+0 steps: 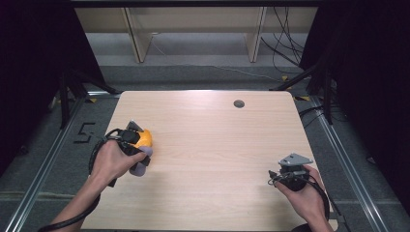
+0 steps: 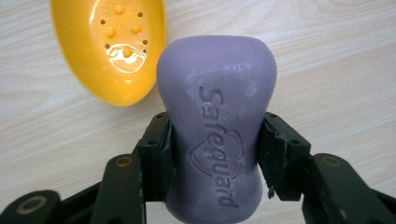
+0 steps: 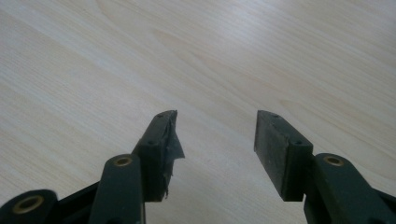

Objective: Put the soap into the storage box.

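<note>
We are in a lab or test room. A bare wooden table (image 1: pixel 208 145) stands between black curtains (image 1: pixel 29 72), with metal floor rails (image 1: pixel 43 164) and loose cables (image 1: pixel 285 43) behind.

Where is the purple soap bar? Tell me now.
The soap bar is clamped between the left gripper jaws, at the table's left side in the high view, right beside the orange soap dish.

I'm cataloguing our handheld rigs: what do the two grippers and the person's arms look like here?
Both grippers have black jaws with flat dark pads and brass-coloured pivot pins. The right gripper carries a grey three-cornered plate on top. One pad on it looks torn. Black cables trail from it and from the left gripper. The forearms are bare, without sleeves.
</note>
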Available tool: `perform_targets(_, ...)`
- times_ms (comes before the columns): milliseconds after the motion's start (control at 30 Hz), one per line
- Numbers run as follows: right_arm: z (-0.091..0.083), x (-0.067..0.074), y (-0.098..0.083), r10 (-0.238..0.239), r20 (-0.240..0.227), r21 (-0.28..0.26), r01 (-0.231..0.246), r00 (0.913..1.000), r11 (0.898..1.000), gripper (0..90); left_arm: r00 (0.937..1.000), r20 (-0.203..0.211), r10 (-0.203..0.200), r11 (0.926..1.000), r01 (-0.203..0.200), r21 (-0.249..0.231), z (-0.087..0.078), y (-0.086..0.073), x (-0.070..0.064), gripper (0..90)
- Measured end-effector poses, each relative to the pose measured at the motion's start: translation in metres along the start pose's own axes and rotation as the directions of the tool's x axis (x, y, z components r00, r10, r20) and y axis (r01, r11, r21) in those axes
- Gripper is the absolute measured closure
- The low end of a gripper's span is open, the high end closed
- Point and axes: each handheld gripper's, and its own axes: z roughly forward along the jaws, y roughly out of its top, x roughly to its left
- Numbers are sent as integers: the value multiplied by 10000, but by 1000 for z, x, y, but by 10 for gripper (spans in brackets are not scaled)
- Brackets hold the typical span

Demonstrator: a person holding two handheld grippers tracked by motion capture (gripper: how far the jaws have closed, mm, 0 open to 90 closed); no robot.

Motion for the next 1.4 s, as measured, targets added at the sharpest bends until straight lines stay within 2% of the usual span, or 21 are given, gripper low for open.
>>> perform_targets(67,0,0,0,3,4,-6,-3,10000,10000,493,10000,19,94,9999,-94,54,-1,1,2,493)
perform_targets(300,0,0,0,40,1,-19,-40,10000,10000,493,10000,-61,43,10000,-43,25,-2,4,5,493)
perform_targets(833,0,0,0,10,11,-21,-10,10000,10000,492,9995,-155,-284,9994,281,-186,-5,13,10,494)
perform_targets(1400,0,0,0,41,3,-25,-41,10000,10000,492,9986,-271,-464,9986,458,-246,-6,20,17,494)
